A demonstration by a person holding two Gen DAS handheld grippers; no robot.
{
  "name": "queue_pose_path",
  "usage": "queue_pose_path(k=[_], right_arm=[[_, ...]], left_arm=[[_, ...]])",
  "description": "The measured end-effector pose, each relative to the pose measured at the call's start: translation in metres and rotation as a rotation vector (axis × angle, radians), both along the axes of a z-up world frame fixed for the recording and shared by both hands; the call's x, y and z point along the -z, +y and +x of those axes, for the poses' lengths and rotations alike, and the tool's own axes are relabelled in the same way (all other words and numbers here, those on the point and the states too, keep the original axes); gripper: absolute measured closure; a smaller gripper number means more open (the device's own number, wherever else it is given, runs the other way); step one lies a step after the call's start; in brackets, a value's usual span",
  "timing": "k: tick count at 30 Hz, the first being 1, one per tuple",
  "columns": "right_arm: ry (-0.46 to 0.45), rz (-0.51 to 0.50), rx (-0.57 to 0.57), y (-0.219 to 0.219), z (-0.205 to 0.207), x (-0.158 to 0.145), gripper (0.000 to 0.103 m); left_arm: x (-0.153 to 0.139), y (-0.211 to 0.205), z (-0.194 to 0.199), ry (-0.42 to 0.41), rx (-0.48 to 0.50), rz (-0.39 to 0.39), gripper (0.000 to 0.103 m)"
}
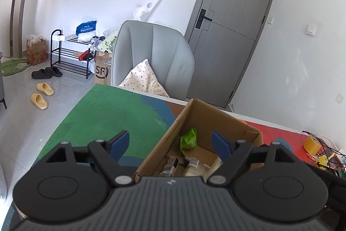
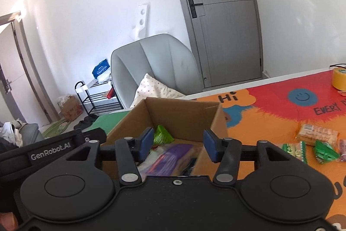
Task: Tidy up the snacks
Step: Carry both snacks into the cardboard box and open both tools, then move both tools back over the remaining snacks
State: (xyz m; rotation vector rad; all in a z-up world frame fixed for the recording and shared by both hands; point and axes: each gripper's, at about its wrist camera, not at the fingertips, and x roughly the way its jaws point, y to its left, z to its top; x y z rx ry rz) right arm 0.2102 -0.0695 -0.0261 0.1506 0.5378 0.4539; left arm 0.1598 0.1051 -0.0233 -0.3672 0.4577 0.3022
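So my left tool (image 1: 170, 145) is spread wide with nothing between its blue pads, hanging over the near edge of the open brown cardboard box (image 1: 207, 116). One finger sits out over the green part of the colourful printed mat (image 1: 103, 109) covering the worktop, the other is over the inside of the box. Down in there, from that side, I can see a crinkly bright green snack packet (image 1: 188, 140) leaning by the far wall and a couple of clear-wrapped bits near the bottom that are too blurry to name.

My right tool (image 2: 177, 145) is released too, jaws apart and holding nothing, pointed into the same box (image 2: 183, 109) from the other side. From here there's the green packet (image 2: 162, 134) again plus a purple snack pack (image 2: 170, 157) lying flat on the floor of the box.

Off to the right on the orange bit of the mat (image 2: 270, 127) there are still loose snacks outside the box: a clear pack of golden biscuits (image 2: 316, 134), a dark green zigzag-edged wrapper (image 2: 325, 154) just beside it, and a pale green-and-white packet (image 2: 292, 149) close to my right tool. A yellow tape roll (image 2: 339, 78) sits further back. Behind the worktop is a grey padded chair (image 2: 155, 62) with a spotted cream cushion (image 2: 151, 88) on it.
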Motion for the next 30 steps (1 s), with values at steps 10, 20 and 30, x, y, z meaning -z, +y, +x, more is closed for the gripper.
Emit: queue_pose_path(k=[10,20,30], right_arm=[[0.042,0.011,0.092,-0.04,-0.008,0.013,0.048],[0.05,0.02,0.179,-0.082,-0.017,0.02,0.037],[0.054,0.031,0.241,-0.124,-0.023,0.024,0.026]], left_arm=[[0.001,-0.011,-0.004,0.031,-0.004,0.004,0.013],[0.002,-0.046,-0.003,0.034,0.056,0.051,0.008],[0.003,-0.084,0.003,0.046,0.096,0.074,0.004]])
